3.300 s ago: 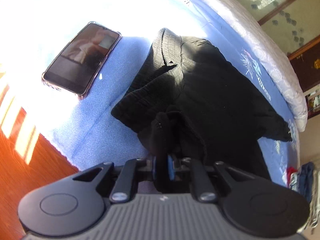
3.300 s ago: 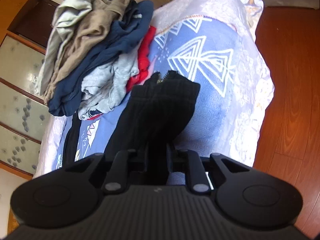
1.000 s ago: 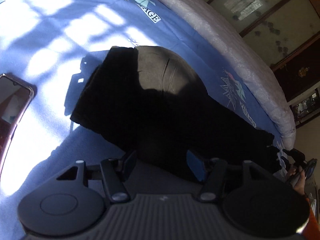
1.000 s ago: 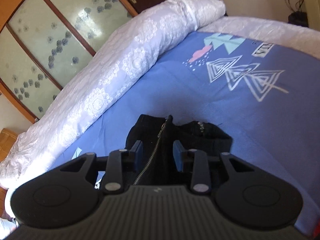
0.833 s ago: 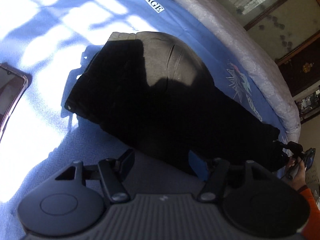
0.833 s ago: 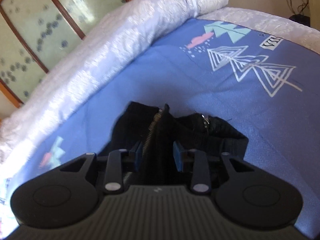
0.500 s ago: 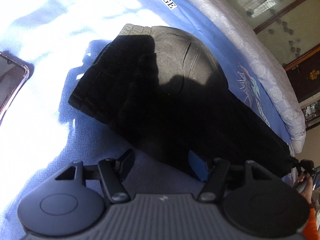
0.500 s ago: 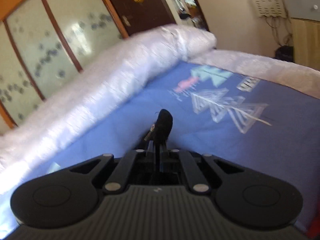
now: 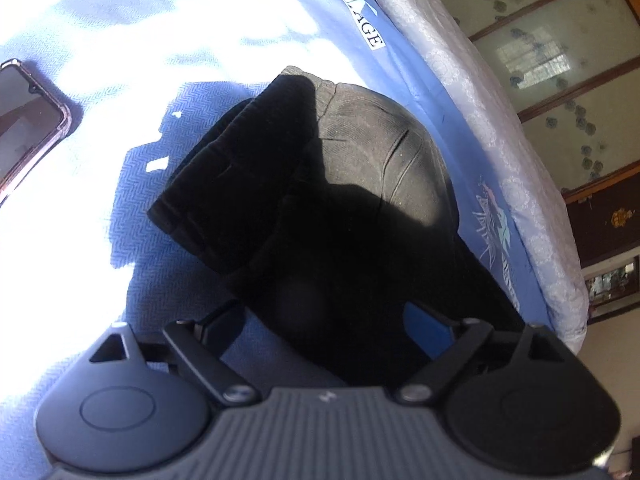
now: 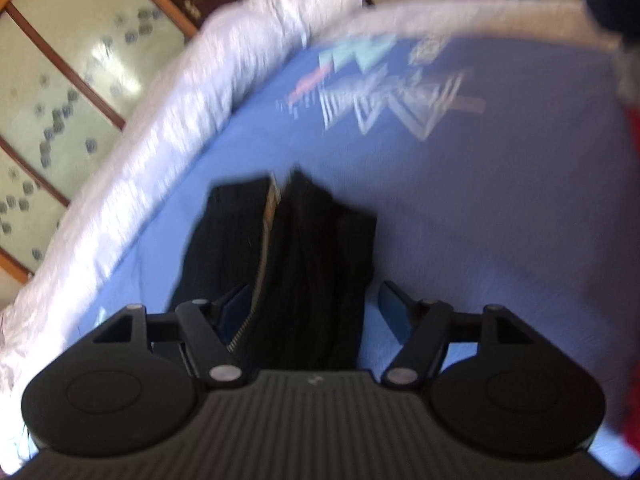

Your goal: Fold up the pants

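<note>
1. Currently the black pants (image 9: 320,208) lie on the blue bedsheet (image 9: 120,60) — waist end bunched, phone (image 9: 28,120) nearby.
2. Left gripper (image 9: 324,320): jaws spread, released over the fabric.
3. Right gripper (image 10: 316,304): jaws apart, straddling the zippered end — blurred.

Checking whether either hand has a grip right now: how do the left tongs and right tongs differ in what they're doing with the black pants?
Little differs. The left tongs are spread wider over a broad fold of the black pants; the right tongs straddle the narrower zipper end. The right view is blurred, the left sharp. Both are open, gripping nothing.
</note>
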Available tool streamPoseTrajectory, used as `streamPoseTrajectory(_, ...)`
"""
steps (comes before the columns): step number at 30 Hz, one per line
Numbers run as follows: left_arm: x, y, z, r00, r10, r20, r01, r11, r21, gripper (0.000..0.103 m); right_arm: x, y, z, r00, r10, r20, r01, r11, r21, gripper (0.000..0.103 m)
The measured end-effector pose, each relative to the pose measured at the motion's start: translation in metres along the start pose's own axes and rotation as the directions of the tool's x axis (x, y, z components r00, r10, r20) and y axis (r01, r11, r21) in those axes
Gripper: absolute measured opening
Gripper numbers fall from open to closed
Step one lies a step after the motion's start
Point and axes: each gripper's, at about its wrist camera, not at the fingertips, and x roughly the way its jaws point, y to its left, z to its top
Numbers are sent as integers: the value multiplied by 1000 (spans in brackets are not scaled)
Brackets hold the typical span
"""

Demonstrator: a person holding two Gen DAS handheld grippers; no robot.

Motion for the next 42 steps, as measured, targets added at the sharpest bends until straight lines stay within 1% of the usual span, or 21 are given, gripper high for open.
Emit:
streamPoseTrajectory(2, 6, 2, 6, 1000, -17, 16, 18, 999, -37, 89, 6, 14, -3, 1000, -29, -7, 29, 995, -91, 52)
streamPoseTrajectory(3, 11, 3, 10, 999, -22, 24, 23, 998, -53, 80, 11, 19, -4, 999, -40, -37, 35, 991, -126, 19)
streamPoseTrajectory(4, 15, 4, 14, 1000, -10, 30, 12, 998, -65, 72, 10, 20, -4, 998, -35, -43, 29, 992, -121, 16)
streamPoseTrajectory(6, 20, 3, 25, 999, 39, 9, -38, 996, -78, 20, 1, 25, -4, 999, -33, -16, 30, 991, -130, 13)
streamPoseTrajectory(7, 22, 4, 30, 999, 29, -25, -31, 996, -86, 19, -9, 30, -5, 999, -28, 16, 30, 988, -152, 12)
streamPoseTrajectory(9, 14, 7, 39, 999, 13, -40, -17, 994, -112, 17, -36, 41, -5, 997, -12, 71, 26, 978, -209, 12)
streamPoseTrajectory(14, -30, -11, 58, 998, 21, -52, -21, 1000, -9, 16, -132, 56, -4, 984, 31, 178, 25, 952, -305, 12)
streamPoseTrajectory(16, -47, -20, 61, 997, 55, -51, -53, 997, 48, 16, -177, 52, -7, 979, 49, 199, 17, 948, -318, 12)
streamPoseTrajectory(19, -74, -16, 66, 995, 91, -43, -87, 992, 86, 16, -243, 28, -15, 978, 68, 197, -2, 949, -315, 12)
streamPoseTrajectory(22, -88, 7, 68, 993, 87, -84, -82, 995, 63, 16, -304, -8, -34, 978, 68, 198, 3, 940, -340, 12)
streamPoseTrajectory(24, -90, 26, 62, 988, 87, -123, -84, 996, 35, 17, -334, -40, -53, 983, 38, 181, 25, 942, -335, 12)
streamPoseTrajectory(25, -88, 33, 57, 986, 93, -136, -89, 995, 38, 18, -342, -61, -62, 988, 21, 155, 29, 950, -312, 12)
streamPoseTrajectory(27, -79, 47, 40, 975, 155, -158, -147, 987, 59, 28, -348, -98, -82, 995, -14, 96, 41, 958, -284, 13)
streamPoseTrajectory(29, -75, 54, 24, 959, 225, -173, -218, 974, 61, 30, -342, -131, -108, 993, -109, 36, 114, 963, -243, 15)
streamPoseTrajectory(30, -79, 54, 15, 962, 213, -170, -207, 977, 53, 30, -336, -148, -120, 988, -153, -7, 148, 966, -214, 17)
streamPoseTrajectory(32, -91, 50, -3, 974, 149, -168, -143, 989, 48, 35, -330, -176, -133, 981, -184, -55, 175, 974, -145, 30)
streamPoseTrajectory(35, -110, 27, -37, 982, 120, -148, -97, 983, 156, 45, -347, -194, -138, 991, -133, -23, 132, 990, -42, 40)
streamPoseTrajectory(37, -120, 9, -61, 984, 118, -133, -82, 965, 251, 48, -356, -196, -135, 991, -136, 3, 136, 990, -41, 46)
streamPoseTrajectory(39, -127, -3, -85, 984, 118, -133, -68, 940, 335, 48, -367, -200, -129, 979, -197, 55, 200, 978, -65, 46)
streamPoseTrajectory(41, -131, -12, -106, 982, 137, -127, -73, 907, 416, 48, -385, -201, -130, 954, -266, 136, 276, 959, -60, 46)
streamPoseTrajectory(42, -131, -16, -115, 982, 148, -118, -79, 888, 452, 48, -394, -201, -132, 952, -260, 160, 271, 961, -54, 47)
